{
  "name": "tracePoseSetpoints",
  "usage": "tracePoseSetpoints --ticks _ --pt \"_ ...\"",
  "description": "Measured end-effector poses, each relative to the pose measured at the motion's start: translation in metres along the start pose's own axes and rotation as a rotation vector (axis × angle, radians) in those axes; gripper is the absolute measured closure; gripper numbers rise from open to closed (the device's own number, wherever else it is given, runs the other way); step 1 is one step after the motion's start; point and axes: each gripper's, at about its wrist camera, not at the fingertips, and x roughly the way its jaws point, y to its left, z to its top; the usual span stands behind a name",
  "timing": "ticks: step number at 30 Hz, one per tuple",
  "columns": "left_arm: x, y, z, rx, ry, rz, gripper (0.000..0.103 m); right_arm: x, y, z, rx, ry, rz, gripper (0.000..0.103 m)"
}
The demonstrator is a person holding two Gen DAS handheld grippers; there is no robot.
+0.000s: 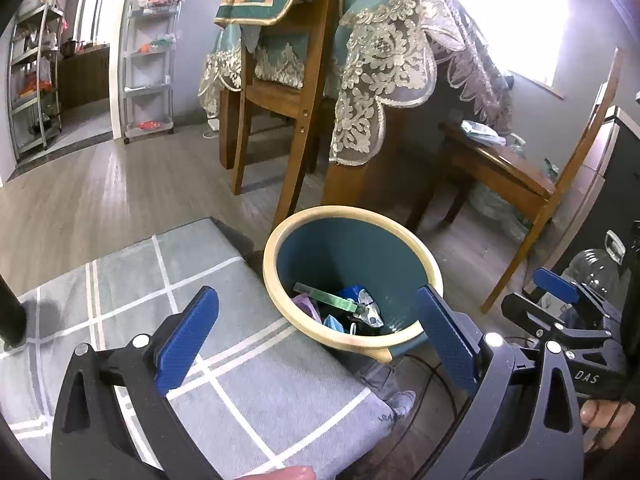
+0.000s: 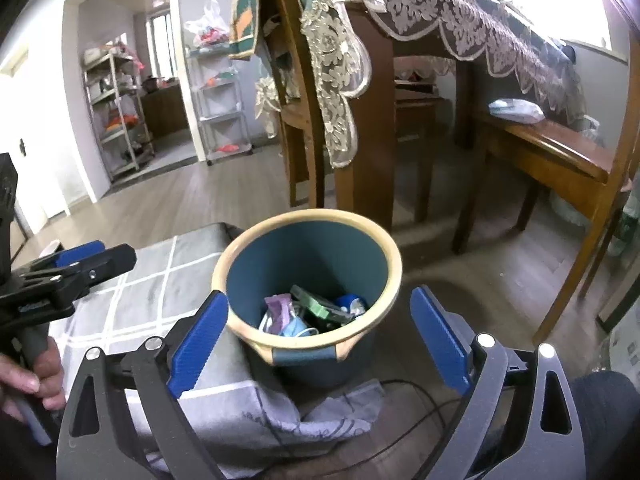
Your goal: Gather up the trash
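A teal trash bin [image 1: 276, 248] with a cream rim stands on the floor beside a grey checked cushion [image 1: 120, 280]. Inside lies trash [image 1: 340, 304]: a purple wrapper, a green box, a blue mask and crumpled packets. My left gripper [image 1: 316, 292] hovers above and in front of the bin, open, with nothing between its blue pads. In the right wrist view the same bin [image 2: 396, 264] and its trash [image 2: 304, 312] sit just ahead. My right gripper [image 2: 320, 294] is open and empty, its pads spread either side of the bin's near rim. A hand holds each tool.
A wooden chair [image 1: 296, 112] and a table draped in a lace cloth [image 1: 380, 64] stand right behind the bin. A wooden bench [image 2: 552, 152] is at the right, a clear plastic bottle [image 1: 596, 268] beside it. A black cable [image 2: 400, 384] lies on the floor near the bin. Metal shelves [image 1: 148, 68] stand at the far wall.
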Motion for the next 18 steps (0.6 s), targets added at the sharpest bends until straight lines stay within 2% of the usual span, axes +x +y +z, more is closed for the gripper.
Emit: tracePoseSetpoints --ticks 8,18 --pt "-0.004 0.002 -0.013 0.004 0.003 -0.007 0.006 -0.007 0.007 -0.005 -0.021 -0.017 0.004 0.008" --pt "-0.002 0.007 -0.017 -0.003 0.003 0.0 0.006 -0.004 0.011 -0.008 -0.022 0.002 0.009 0.007"
